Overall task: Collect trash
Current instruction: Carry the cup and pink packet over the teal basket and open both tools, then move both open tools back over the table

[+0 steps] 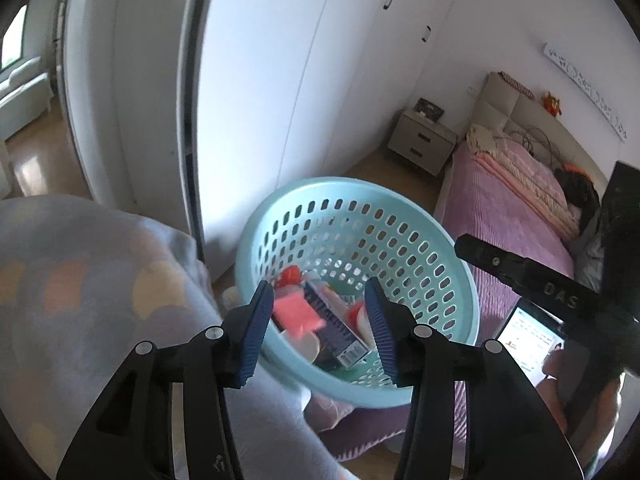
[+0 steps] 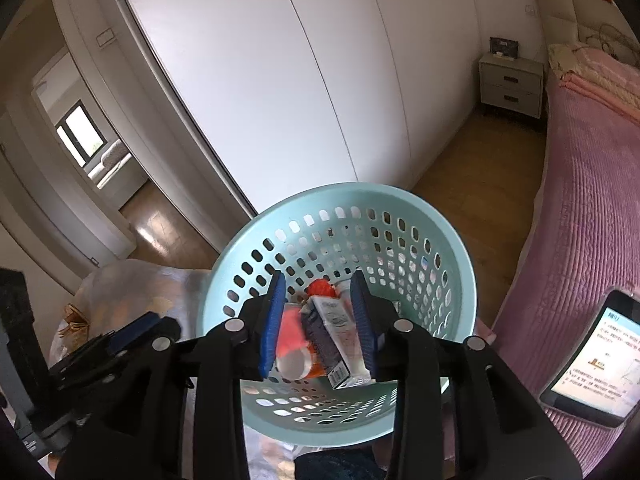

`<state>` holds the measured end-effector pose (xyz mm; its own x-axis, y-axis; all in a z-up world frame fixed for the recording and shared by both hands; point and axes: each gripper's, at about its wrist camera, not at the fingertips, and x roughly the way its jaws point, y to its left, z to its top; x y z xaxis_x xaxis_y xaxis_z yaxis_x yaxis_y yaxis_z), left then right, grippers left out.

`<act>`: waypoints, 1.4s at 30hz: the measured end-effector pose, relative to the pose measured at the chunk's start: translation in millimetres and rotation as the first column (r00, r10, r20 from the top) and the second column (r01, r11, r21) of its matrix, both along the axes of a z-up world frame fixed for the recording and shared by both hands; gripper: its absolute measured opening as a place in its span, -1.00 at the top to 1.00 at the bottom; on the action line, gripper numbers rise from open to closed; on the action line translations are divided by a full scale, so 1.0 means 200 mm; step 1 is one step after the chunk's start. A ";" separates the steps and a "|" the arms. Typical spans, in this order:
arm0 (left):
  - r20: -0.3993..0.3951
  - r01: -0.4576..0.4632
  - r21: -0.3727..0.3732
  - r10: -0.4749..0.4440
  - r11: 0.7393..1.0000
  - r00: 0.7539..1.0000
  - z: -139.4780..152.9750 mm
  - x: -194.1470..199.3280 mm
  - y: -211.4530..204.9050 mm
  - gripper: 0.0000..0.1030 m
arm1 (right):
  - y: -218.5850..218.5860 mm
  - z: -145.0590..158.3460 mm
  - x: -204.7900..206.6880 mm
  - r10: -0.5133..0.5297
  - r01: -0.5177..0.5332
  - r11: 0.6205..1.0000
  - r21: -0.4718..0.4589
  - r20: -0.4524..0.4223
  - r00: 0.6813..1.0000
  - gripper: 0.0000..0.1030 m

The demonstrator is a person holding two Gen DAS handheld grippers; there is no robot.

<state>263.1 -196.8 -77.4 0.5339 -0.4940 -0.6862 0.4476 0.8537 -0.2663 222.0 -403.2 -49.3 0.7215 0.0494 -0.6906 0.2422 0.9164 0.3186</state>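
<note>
Right wrist view: my right claw [image 2: 318, 324] half open, empty, above pale blue perforated plastic basket [image 2: 448, 264]; carton [image 2: 336, 340] below. Left claw [image 1: 318, 326] open, empty; basket placed to catch drops.

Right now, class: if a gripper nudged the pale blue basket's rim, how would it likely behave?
The basket is probably light: thin perforated plastic holding a few small pieces of trash, like the carton. It looks tall and rests on soft bedding, so it may tip rather than slide.

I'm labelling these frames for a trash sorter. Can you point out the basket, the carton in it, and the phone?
basket [image 2: 404, 194]: right wrist view, bare far rim.
carton [image 2: 336, 320]: right wrist view, pale upper face.
phone [image 2: 600, 364]: right wrist view, lit screen.
</note>
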 end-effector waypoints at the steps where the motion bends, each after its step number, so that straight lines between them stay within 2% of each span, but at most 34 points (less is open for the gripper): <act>1: 0.006 -0.008 -0.009 0.008 1.000 1.000 0.01 -0.02 0.04 0.10 | 0.00 0.00 0.00 0.002 -0.002 1.000 0.002 0.002 1.000 0.40; 8: 0.037 -0.075 -0.039 0.076 0.996 0.996 0.11 -0.18 0.24 0.05 | 0.10 0.06 -0.06 0.048 -0.048 0.999 0.004 0.031 0.998 0.40; 17: 0.084 -0.216 -0.055 0.220 0.975 0.972 0.20 -0.40 0.62 0.00 | 0.43 0.14 -0.10 0.180 -0.179 0.984 -0.024 0.063 0.982 0.40; 23: 0.095 -0.350 -0.064 0.355 0.935 0.930 0.24 -0.50 0.93 -0.01 | 0.71 0.17 -0.10 0.293 -0.290 0.956 -0.050 0.064 0.954 0.40; 28: 0.092 -0.473 -0.064 0.478 0.879 0.874 0.22 -0.60 1.19 -0.30 | 0.93 0.16 -0.10 0.379 -0.374 0.924 -0.078 0.059 0.924 0.40; 29: 0.089 -0.500 -0.065 0.504 0.863 0.859 0.21 -0.62 1.25 -0.32 | 0.97 0.16 -0.09 0.395 -0.390 0.917 -0.084 0.056 0.917 0.37; 31: 0.088 -0.541 -0.056 0.544 0.839 0.835 0.20 -0.64 1.34 -0.37 | 1.04 0.16 -0.08 0.413 -0.408 0.909 -0.087 0.053 0.909 0.09; 34: 0.094 -0.582 -0.024 0.582 0.813 0.808 0.16 -0.66 1.45 -0.39 | 1.15 0.16 -0.07 0.453 -0.448 0.890 -0.088 0.056 0.890 0.04; 36: 0.092 -0.595 -0.008 0.593 0.804 0.800 0.14 -0.66 1.52 -0.41 | 1.22 0.17 -0.06 0.482 -0.476 0.874 -0.098 0.054 0.875 0.04; 38: 0.077 -0.591 0.003 0.589 0.807 0.805 0.11 -0.66 1.57 -0.47 | 1.31 0.16 -0.04 0.513 -0.506 0.855 -0.110 0.048 0.857 -0.01; 40: 0.070 -0.586 0.021 0.584 0.810 0.809 0.07 -0.66 1.61 -0.47 | 1.40 0.16 -0.02 0.544 -0.536 0.835 -0.126 0.036 0.839 -0.17; 42: 0.068 -0.586 0.036 0.583 0.810 0.810 0.03 -0.65 1.64 -0.47 | 1.50 0.15 0.00 0.584 -0.575 0.806 -0.143 0.028 0.811 -0.17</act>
<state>133.2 131.4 -70.6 0.7451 -0.0412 -0.6657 -0.1288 0.9704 -0.2042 221.4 -104.0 -19.9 0.6297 0.3923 -0.6705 -0.3642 0.9115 0.1912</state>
